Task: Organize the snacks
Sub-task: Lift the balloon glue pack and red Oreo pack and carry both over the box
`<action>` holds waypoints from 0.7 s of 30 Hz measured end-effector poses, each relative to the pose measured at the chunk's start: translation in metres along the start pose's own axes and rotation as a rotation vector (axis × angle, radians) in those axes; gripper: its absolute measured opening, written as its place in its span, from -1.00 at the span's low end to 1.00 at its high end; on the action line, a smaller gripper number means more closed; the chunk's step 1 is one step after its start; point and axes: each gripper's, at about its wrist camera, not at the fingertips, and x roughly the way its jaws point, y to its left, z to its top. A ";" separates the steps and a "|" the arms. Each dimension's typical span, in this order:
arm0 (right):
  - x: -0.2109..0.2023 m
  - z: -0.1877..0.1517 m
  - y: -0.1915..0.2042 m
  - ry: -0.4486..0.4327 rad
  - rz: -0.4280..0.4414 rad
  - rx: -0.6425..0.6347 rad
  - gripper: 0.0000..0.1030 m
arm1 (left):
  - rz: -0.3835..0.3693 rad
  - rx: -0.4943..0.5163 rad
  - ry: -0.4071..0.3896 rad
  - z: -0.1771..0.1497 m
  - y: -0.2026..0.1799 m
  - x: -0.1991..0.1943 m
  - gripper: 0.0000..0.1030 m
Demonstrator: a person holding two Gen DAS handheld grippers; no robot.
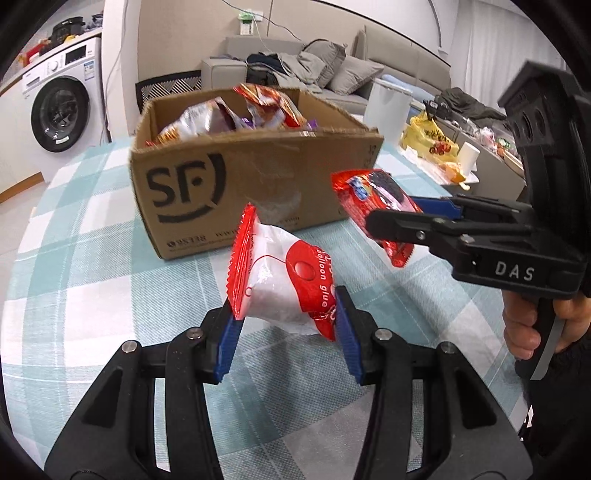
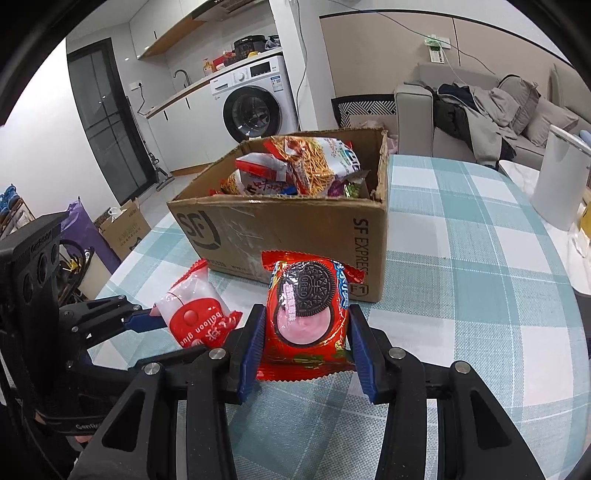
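My ribbed blue pads (image 1: 347,332) pinch glossy, crinkly foil packets (image 1: 284,280), beside a matt, rough-edged cardboard box (image 1: 258,177) on woven checked cloth (image 1: 92,240).

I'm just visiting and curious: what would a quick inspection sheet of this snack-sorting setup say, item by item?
Surface: table under a blue-and-white checked cloth.
Job's things: cardboard box, open, holding snack bags; white-and-red packet; red Oreo packet.
Clutter: white container and yellow bag at the table's far side.
Grippers: left gripper shut on the white-and-red packet; right gripper shut on the red Oreo packet; both packets held off the cloth.
Cables: a cable runs along the wall to a socket.
Surroundings: washing machine, sofa with clothes piled on it.
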 end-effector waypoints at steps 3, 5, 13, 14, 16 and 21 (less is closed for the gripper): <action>-0.007 0.003 0.002 -0.020 0.005 -0.004 -0.14 | 0.010 -0.014 -0.024 0.005 0.006 -0.008 -0.14; -0.012 0.004 0.004 -0.036 0.009 -0.005 -0.14 | 0.023 -0.021 -0.041 0.008 0.010 -0.014 -0.14; -0.029 0.008 0.012 -0.105 0.039 -0.016 -0.14 | 0.061 -0.062 -0.107 0.018 0.031 -0.044 -0.14; -0.032 0.008 0.013 -0.114 0.039 -0.019 -0.14 | 0.064 -0.066 -0.112 0.019 0.032 -0.046 -0.14; -0.035 0.010 0.014 -0.126 0.041 -0.020 -0.14 | 0.068 -0.075 -0.128 0.023 0.036 -0.054 -0.14; -0.042 0.014 0.016 -0.153 0.040 -0.012 -0.14 | 0.097 -0.075 -0.154 0.033 0.037 -0.062 -0.14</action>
